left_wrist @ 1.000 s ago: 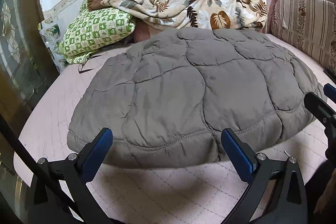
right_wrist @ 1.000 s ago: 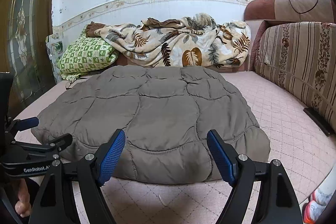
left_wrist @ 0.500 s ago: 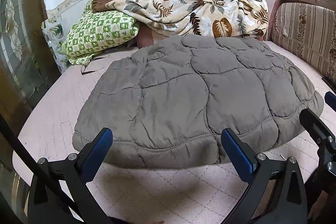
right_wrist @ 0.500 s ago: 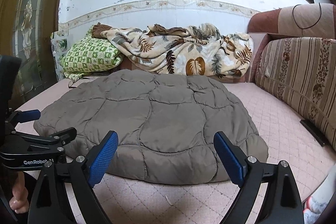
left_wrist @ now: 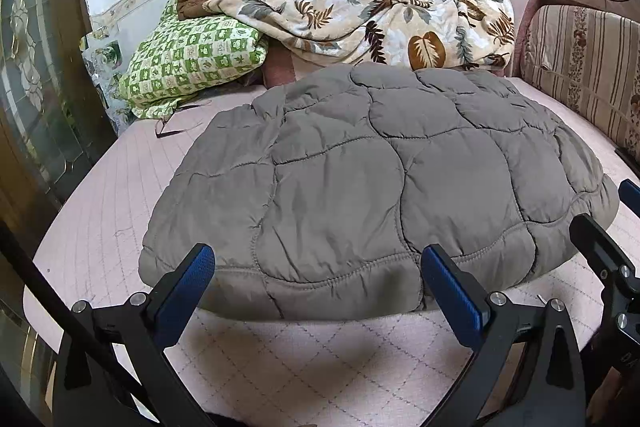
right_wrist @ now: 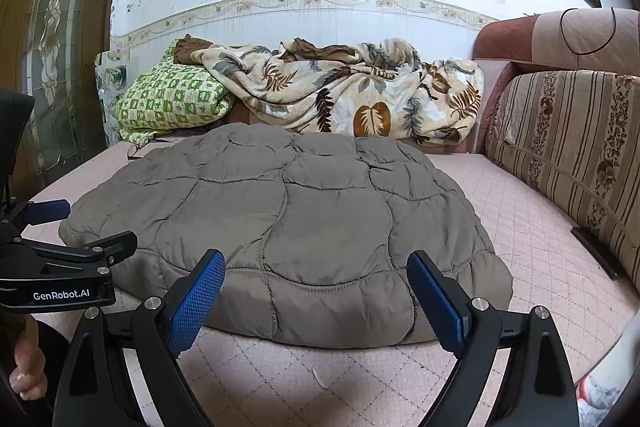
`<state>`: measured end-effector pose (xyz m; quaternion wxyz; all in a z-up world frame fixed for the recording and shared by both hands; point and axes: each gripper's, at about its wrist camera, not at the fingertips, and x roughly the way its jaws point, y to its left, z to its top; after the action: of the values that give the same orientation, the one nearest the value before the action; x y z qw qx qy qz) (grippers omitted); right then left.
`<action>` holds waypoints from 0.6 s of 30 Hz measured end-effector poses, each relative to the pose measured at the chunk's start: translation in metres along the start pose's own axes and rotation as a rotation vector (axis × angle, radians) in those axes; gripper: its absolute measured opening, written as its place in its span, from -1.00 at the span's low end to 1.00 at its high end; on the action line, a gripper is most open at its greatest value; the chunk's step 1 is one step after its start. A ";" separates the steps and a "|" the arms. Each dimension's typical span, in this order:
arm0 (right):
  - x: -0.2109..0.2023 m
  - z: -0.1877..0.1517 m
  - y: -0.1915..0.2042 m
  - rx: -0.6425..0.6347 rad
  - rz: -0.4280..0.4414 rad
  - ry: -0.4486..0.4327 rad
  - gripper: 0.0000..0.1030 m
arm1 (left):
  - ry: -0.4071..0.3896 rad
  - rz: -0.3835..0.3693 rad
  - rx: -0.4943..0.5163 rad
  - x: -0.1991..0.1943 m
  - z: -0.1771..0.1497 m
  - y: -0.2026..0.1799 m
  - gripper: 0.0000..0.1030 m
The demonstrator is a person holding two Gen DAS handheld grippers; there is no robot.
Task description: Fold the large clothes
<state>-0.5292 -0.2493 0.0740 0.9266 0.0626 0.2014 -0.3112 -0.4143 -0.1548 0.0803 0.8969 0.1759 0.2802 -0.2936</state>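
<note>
On the pink bed [left_wrist: 100,187], a folded grey quilted coat [left_wrist: 360,179] lies broadside, its near edge just ahead of both tools. The left hand-held gripper [left_wrist: 316,291] gapes empty at its left half; the right hand-held gripper [right_wrist: 316,291], jaws just widened, stands empty facing the right half. Only the right view shows a hand [right_wrist: 28,367].
</note>
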 end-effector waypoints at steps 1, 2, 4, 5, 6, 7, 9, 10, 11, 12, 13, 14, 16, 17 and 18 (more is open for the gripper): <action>0.001 0.000 0.001 0.000 -0.001 0.002 0.84 | 0.001 0.000 0.000 0.000 0.000 0.000 0.99; 0.000 0.000 0.001 -0.001 -0.002 0.002 0.84 | 0.003 -0.001 0.000 0.000 0.000 0.000 0.99; 0.001 0.000 0.001 -0.001 0.001 0.003 0.84 | 0.007 -0.002 0.002 0.002 -0.002 0.001 0.99; 0.002 -0.001 0.001 -0.002 0.001 0.004 0.84 | 0.008 -0.001 0.002 0.002 -0.002 0.001 0.99; 0.001 -0.001 0.001 -0.002 0.001 0.003 0.84 | 0.009 -0.002 0.001 0.003 -0.003 0.001 0.99; 0.001 -0.001 0.001 0.000 0.001 0.002 0.84 | 0.011 -0.003 0.002 0.004 -0.002 0.001 0.99; 0.002 -0.002 0.002 0.000 0.000 0.002 0.84 | 0.010 -0.001 0.003 0.004 -0.002 0.001 0.99; 0.002 -0.002 0.002 0.001 0.000 0.002 0.84 | 0.012 0.000 0.004 0.004 -0.003 0.002 0.99; 0.002 -0.002 0.002 0.002 0.001 0.003 0.84 | 0.012 -0.002 0.004 0.004 -0.003 0.002 0.99; 0.002 -0.002 0.002 0.001 0.001 0.004 0.84 | 0.013 -0.001 0.004 0.004 -0.003 0.002 0.99; 0.002 -0.002 0.002 0.000 0.000 0.003 0.84 | 0.014 -0.003 0.004 0.004 -0.003 0.002 0.99; 0.002 -0.002 0.002 0.001 -0.001 0.004 0.84 | 0.014 -0.002 0.004 0.005 -0.003 0.003 0.99; 0.002 -0.003 0.003 0.000 -0.001 0.003 0.84 | 0.017 -0.002 0.003 0.006 -0.004 0.005 0.99; 0.003 -0.003 0.003 -0.001 -0.001 0.003 0.84 | 0.019 -0.002 0.002 0.006 -0.005 0.005 0.99; 0.002 -0.003 0.002 -0.001 -0.002 0.004 0.84 | 0.018 0.000 0.001 0.006 -0.005 0.005 0.99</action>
<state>-0.5271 -0.2480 0.0704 0.9259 0.0629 0.2036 -0.3118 -0.4092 -0.1506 0.0735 0.8942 0.1793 0.2882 -0.2920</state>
